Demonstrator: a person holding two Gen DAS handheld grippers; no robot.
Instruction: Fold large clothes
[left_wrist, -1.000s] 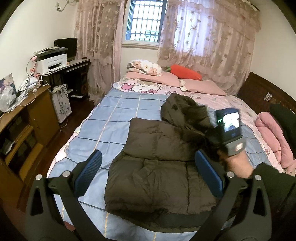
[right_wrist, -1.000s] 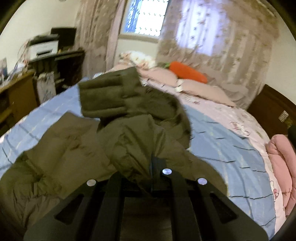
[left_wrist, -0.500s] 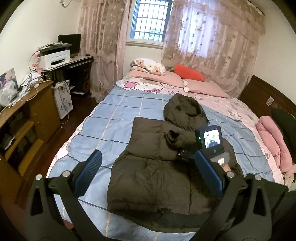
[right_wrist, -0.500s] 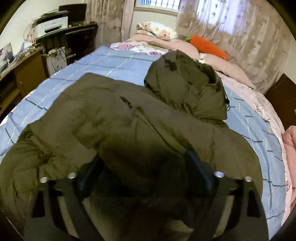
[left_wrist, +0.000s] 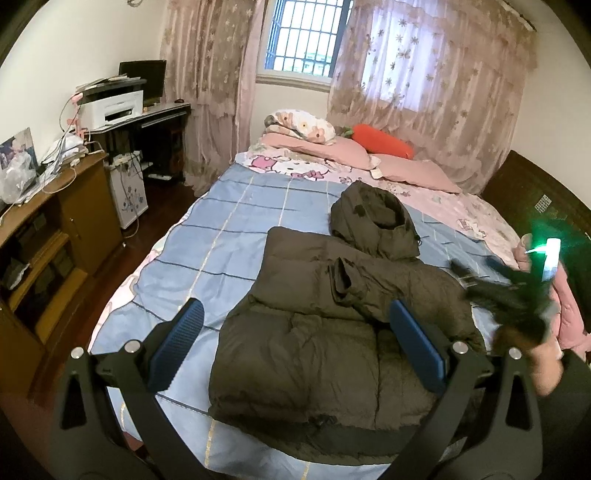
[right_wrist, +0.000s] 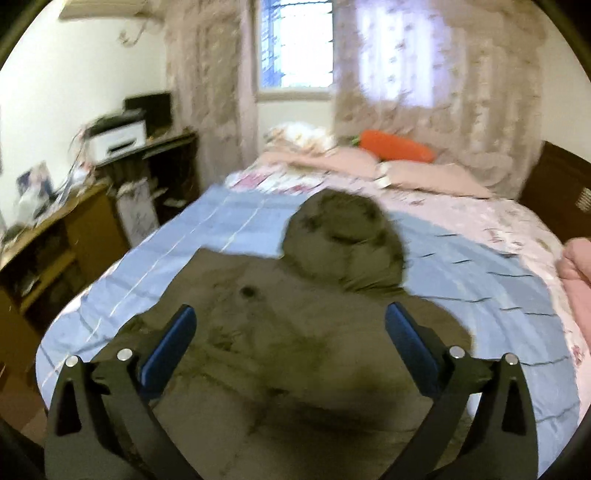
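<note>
The olive padded jacket (left_wrist: 332, 325) is found flat at bed (left_wrist: 229, 229) centre, hood toward 12 o'clock, its sleeve released across the chest by the right gripper (right_wrist: 288, 339) (jaws just opened, nothing between), the left gripper (left_wrist: 295, 339) likewise spread and empty, so further folding is judged outstanding.

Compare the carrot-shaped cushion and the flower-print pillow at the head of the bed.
The carrot cushion is plain orange and long; the flower-print pillow is white with a floral pattern and broader. The cushion lies right of the pillow. Both rest on the pink pillows below the window.
</note>
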